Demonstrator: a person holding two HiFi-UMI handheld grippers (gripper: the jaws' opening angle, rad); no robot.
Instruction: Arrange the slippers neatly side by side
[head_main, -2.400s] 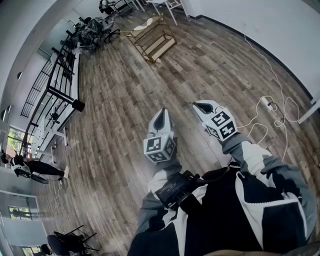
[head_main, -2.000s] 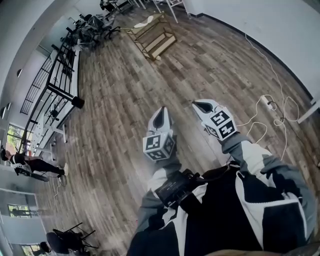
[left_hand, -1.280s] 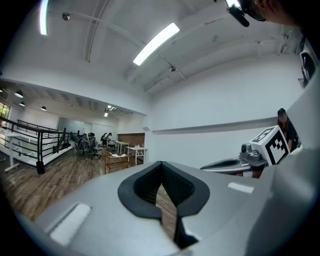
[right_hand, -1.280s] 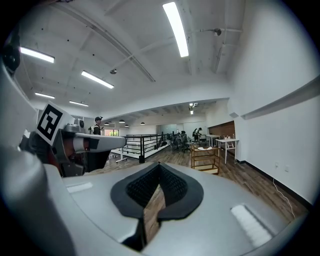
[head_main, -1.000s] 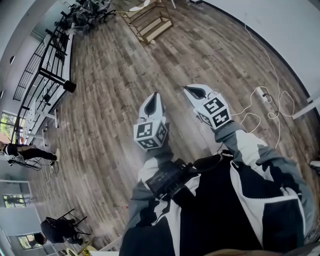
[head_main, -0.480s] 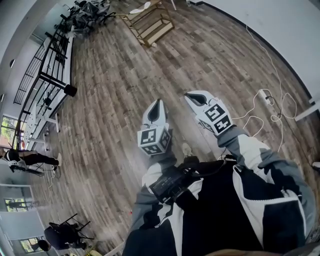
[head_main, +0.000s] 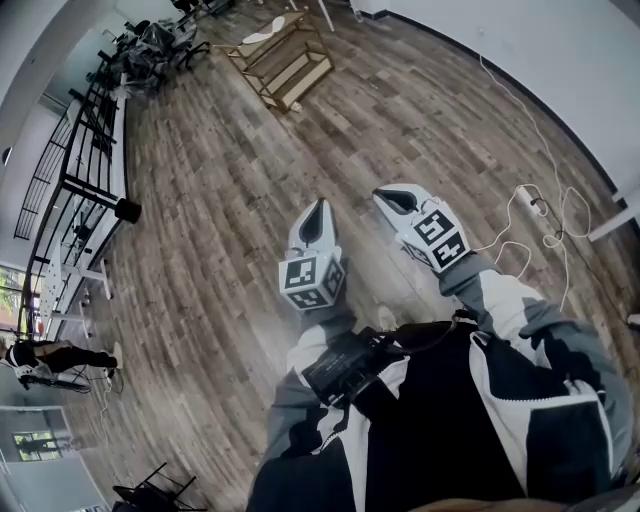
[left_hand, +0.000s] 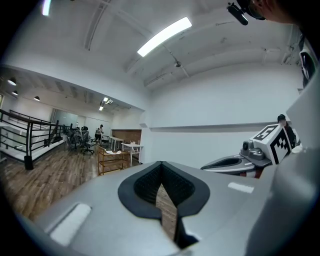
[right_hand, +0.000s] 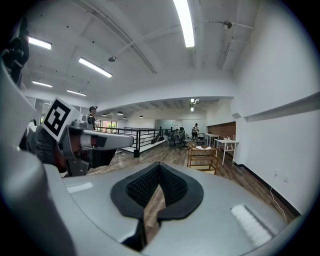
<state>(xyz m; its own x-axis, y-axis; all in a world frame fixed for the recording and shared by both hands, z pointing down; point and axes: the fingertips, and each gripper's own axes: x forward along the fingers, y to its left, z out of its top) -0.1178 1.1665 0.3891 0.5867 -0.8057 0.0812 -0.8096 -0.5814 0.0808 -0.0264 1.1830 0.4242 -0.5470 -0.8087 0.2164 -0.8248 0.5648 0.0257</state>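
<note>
The floor (head_main: 230, 200) is streaked brown-grey wood plank. The left gripper (head_main: 318, 205) and right gripper (head_main: 386, 193) are pale grey with black pads (left_hand: 145, 182) and black-and-white square markers. The jacket (head_main: 500, 400) is black, white and grey; the wall (head_main: 560, 70) white

Head view steeply down; gripper views level, sharing wooden rack (left_hand: 111, 160).

The pale things (head_main: 262, 34) on the far wooden rack (head_main: 298, 78) are too small to tell, and the person's torso (head_main: 450, 420) hides the near floor (head_main: 200, 380).
</note>
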